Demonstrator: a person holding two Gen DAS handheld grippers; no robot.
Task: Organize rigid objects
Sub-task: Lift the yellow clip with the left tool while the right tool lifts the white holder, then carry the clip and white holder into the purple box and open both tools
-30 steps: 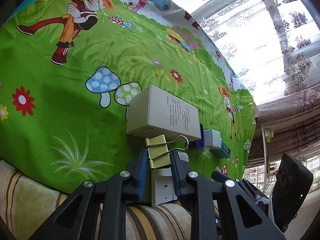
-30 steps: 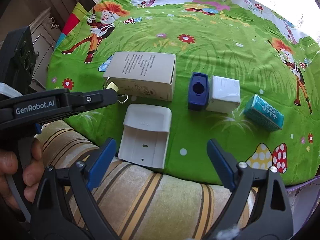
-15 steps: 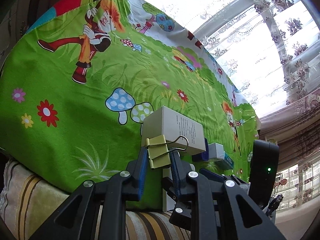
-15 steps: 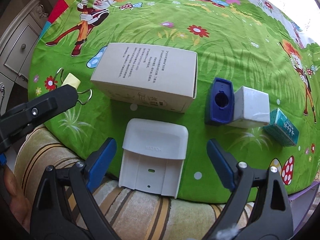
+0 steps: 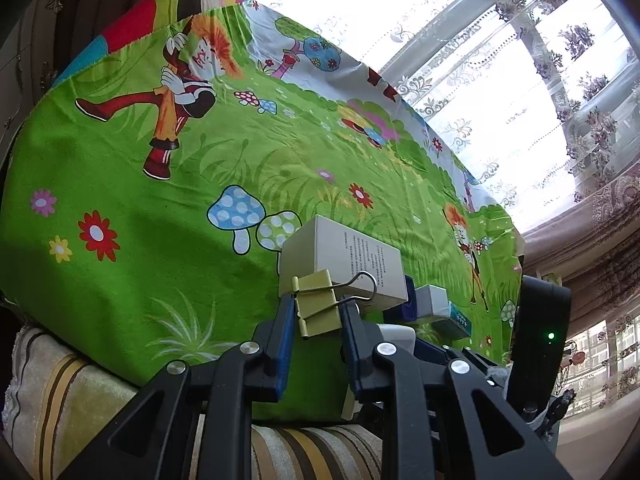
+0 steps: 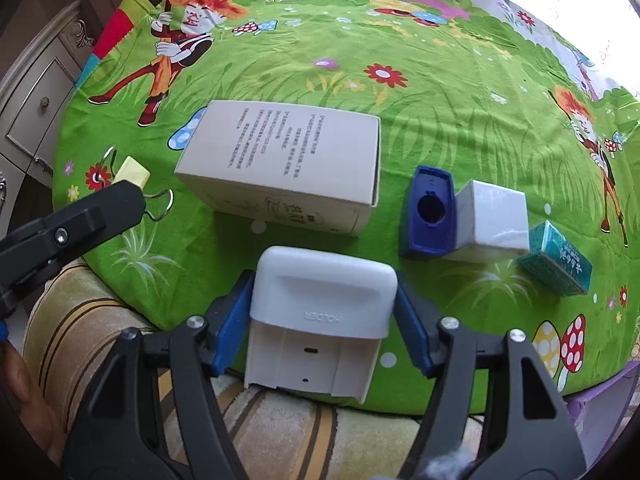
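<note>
The sorting looks partly done, as far as one can judge. A cardboard box, a blue sharpener, a small white box and a teal packet lie in a loose row across the near part of the table, the last three touching or nearly so. Two things are not yet placed.

The left gripper pinches a yellow clip, its jaws pressed tight on the clip's body. It holds the clip off the cloth near the table's near-left edge, just beside the cardboard box's left end, tilted down toward the table.

The right gripper points steeply down at the near edge, where a white holder lies partly over the rim. Its jaws have just been closing, and the blue pads now sit against both sides of the holder; it appears gripped but not lifted.
</note>
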